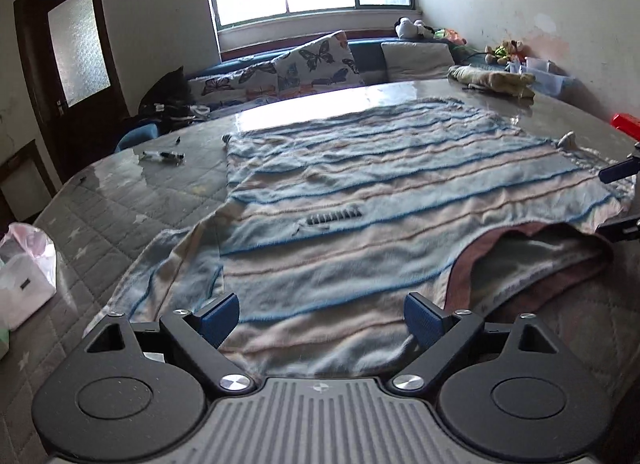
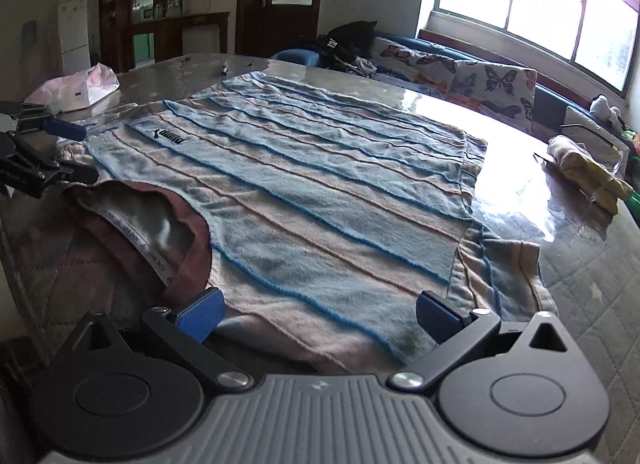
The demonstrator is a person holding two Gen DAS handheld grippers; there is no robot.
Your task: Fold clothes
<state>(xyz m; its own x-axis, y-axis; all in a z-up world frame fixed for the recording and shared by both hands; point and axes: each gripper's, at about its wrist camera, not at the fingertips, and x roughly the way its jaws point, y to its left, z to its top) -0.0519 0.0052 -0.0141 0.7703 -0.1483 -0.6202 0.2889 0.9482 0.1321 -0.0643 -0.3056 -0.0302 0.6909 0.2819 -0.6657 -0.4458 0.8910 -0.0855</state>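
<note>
A blue-and-pink striped T-shirt [image 1: 360, 200] lies flat on the table, its pink collar [image 1: 532, 260] toward the near edge. It also shows in the right wrist view [image 2: 320, 192], with a black logo [image 2: 170, 137]. My left gripper [image 1: 322, 322] is open over the shirt's left shoulder, beside the left sleeve [image 1: 168, 264]. My right gripper [image 2: 320, 316] is open over the right shoulder, between the collar [image 2: 176, 252] and the right sleeve [image 2: 500, 276]. Each gripper shows at the edge of the other's view: the right one [image 1: 620, 200] and the left one [image 2: 52, 152].
The table [image 1: 120, 204] has a quilted cover under a glossy sheet. A pen [image 1: 164, 156] lies at far left, a plastic bag [image 1: 24, 264] at the left edge, folded cloths [image 1: 492, 80] far right. A butterfly-print bench [image 2: 460, 76] stands under the window.
</note>
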